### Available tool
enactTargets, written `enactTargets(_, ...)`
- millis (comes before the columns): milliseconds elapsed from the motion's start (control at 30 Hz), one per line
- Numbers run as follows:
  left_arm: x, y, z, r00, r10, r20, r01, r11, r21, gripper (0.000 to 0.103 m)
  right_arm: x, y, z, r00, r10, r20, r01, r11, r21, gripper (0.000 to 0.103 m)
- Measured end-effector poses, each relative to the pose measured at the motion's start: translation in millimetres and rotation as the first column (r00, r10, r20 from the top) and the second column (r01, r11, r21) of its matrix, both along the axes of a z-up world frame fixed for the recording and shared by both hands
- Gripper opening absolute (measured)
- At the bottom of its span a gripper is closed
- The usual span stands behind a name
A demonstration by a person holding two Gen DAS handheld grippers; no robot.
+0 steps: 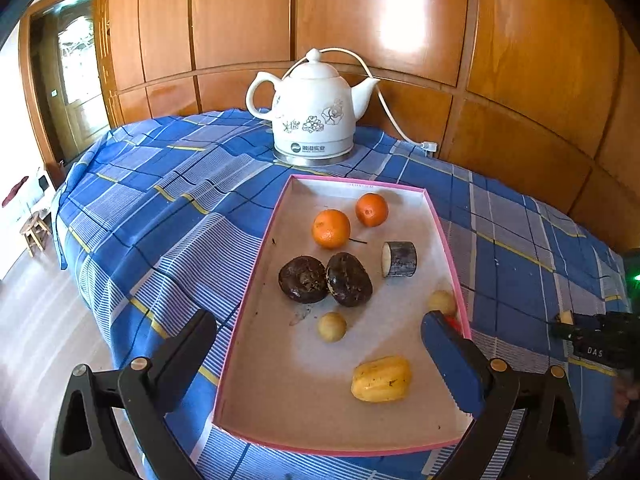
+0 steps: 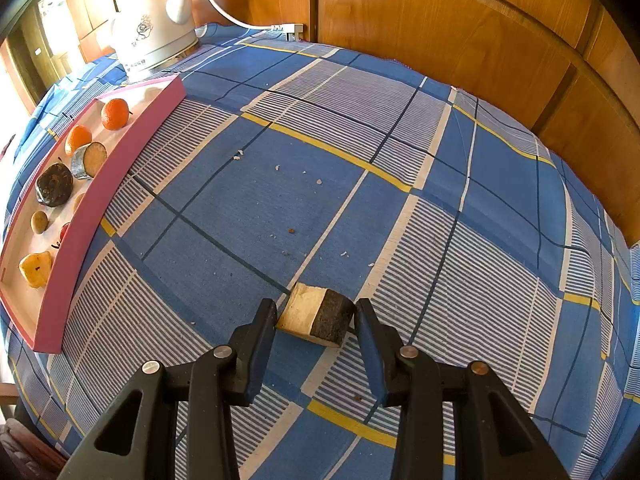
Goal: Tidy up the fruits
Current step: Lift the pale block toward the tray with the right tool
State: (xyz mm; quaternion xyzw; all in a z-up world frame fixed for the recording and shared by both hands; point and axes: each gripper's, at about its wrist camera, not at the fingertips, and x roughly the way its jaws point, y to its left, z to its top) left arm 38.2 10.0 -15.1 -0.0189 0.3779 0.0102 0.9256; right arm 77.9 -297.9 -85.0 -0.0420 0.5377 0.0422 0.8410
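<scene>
A pink-rimmed tray [image 1: 360,183] holds two oranges [image 1: 331,229], two dark round fruits [image 1: 303,279], a dark-skinned cut chunk [image 1: 400,259], two small tan fruits [image 1: 332,326] and a yellow fruit [image 1: 381,379]. My left gripper [image 1: 320,322] hangs wide open over the tray's near half, pressing on nothing. A red bit [image 1: 452,322] peeks from behind its right finger. On the cloth right of the tray [image 2: 100,216], my right gripper [image 2: 315,314] is shut on a second dark-skinned chunk [image 2: 316,316] with pale flesh, which touches the cloth.
A white electric kettle [image 1: 314,112] stands behind the tray, its cord running to a plug [image 2: 294,30] by the wooden wall. A blue checked cloth [image 2: 360,160] with scattered crumbs covers the table. The table's left edge drops to the floor and a small stool [image 1: 34,234].
</scene>
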Motion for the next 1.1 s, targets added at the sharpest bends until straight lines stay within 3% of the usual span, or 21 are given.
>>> enactTargets(300,-10.1,2.4,-0.7,0.996,-0.013,0.088,0.013,1.0,0.006,0.103,1.0,-0.8,0.9,1.0,0.004,0.004,-0.004,1.0,0.006,0.041)
enactTargets(467,-16.3,15.5,-9.2,0.996,-0.03,0.081,0.033,0.999,-0.039,0.103,0.8,-0.8,0.9,1.0,0.005,0.006,-0.005,1.0,0.006,0.041)
enactTargets(600,-25.3,18.5,-7.8,0.99,-0.026,0.135,0.025,1.0,0.008,0.103,0.4,-0.3,0.6,1.0,0.003,0.009,-0.003,1.0,0.004,0.041)
enactTargets(733,-26.9,26.9,-4.4,0.988,-0.005,0.157,0.01,0.999,-0.031,0.103,-0.2,0.2,0.6,1.0,0.001,0.014,-0.001,1.0,0.0,0.041)
enactTargets(967,-32.1,32.1,-3.8,0.985,-0.008,0.175,0.012,1.0,-0.024,0.103,1.2,2.3,2.2,1.0,-0.012,0.005,0.012,1.0,-0.011,0.04)
enactTargets(1100,-34.6,34.6,-5.4,0.983,0.009,0.185,-0.011,1.0,0.009,0.103,-3.6,8.0,14.3,0.999,-0.024,0.027,0.023,0.999,0.047,0.04)
